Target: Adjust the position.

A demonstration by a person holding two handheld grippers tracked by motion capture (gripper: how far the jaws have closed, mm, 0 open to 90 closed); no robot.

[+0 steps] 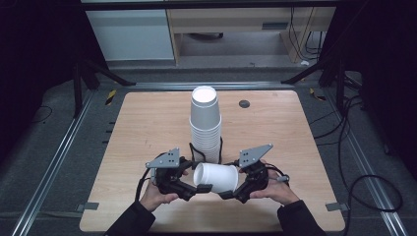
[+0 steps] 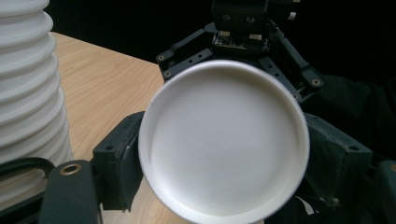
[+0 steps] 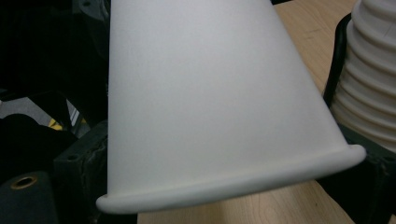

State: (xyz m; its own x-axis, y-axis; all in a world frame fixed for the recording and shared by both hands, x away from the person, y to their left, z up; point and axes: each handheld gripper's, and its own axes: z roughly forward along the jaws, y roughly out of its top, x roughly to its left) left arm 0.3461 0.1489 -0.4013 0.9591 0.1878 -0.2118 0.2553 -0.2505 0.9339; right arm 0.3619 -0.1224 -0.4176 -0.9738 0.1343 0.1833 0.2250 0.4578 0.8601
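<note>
A single white paper cup (image 1: 216,178) lies on its side above the table's front edge, held between both grippers. My left gripper (image 1: 196,189) is shut on its narrow end; the left gripper view faces the round base (image 2: 224,140) with my pads (image 2: 116,161) on either side. My right gripper (image 1: 230,193) is shut on the wide end, where the rim (image 3: 224,186) runs between its jaws. A tall stack of upturned white cups (image 1: 205,123) stands just behind, ribbed in close view (image 2: 28,84) (image 3: 369,79).
The wooden table (image 1: 147,128) has a dark round grommet (image 1: 244,103) at the back right. Black curved bars (image 1: 192,148) flank the stack's base. Metal rails (image 1: 59,152) run along both sides, and cables (image 1: 364,182) lie on the floor at right.
</note>
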